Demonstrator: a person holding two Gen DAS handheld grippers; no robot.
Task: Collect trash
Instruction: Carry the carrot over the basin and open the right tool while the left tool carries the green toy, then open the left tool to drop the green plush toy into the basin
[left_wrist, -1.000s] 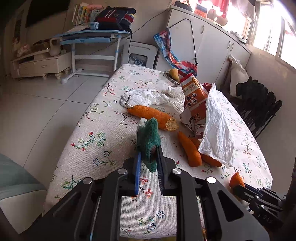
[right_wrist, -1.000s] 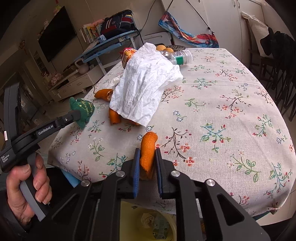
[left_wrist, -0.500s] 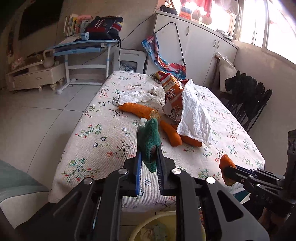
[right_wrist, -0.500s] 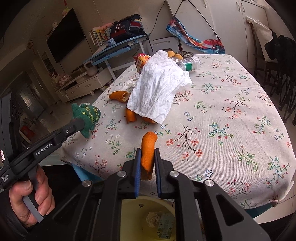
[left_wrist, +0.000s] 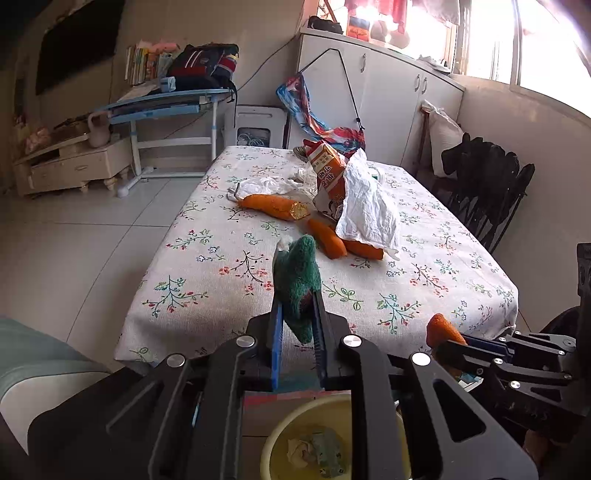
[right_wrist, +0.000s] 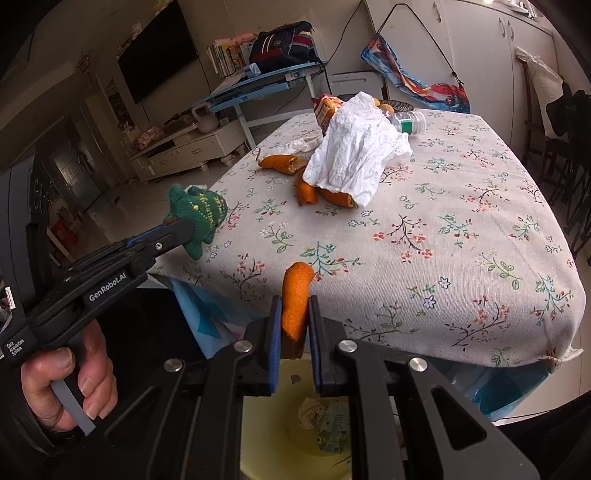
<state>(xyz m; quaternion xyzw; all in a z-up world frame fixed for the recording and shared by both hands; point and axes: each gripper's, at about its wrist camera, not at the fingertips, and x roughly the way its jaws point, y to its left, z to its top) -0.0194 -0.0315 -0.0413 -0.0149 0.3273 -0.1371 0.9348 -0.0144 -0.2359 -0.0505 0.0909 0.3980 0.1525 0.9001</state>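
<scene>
A person's left gripper (left_wrist: 297, 328) clamps a green plush scrap (left_wrist: 297, 280) between its blue pads, while the right gripper (right_wrist: 294, 332) pinches an orange peel piece (right_wrist: 296, 299) upright in its closed jaws. Both tools hang off the near edge of a table (right_wrist: 480, 221) draped in a floral cloth, above a yellow bin (right_wrist: 280, 435) that holds a crumpled tissue (right_wrist: 312, 411) and a flattened green carton. A hand (right_wrist: 70, 391) squeezes the left tool's trigger. On the cloth behind lie more orange peel pieces (left_wrist: 273, 206), a crumpled white plastic bag (right_wrist: 358, 155) over a snack packet (left_wrist: 328, 177), and a plastic bottle (right_wrist: 406, 122) on its side.
</scene>
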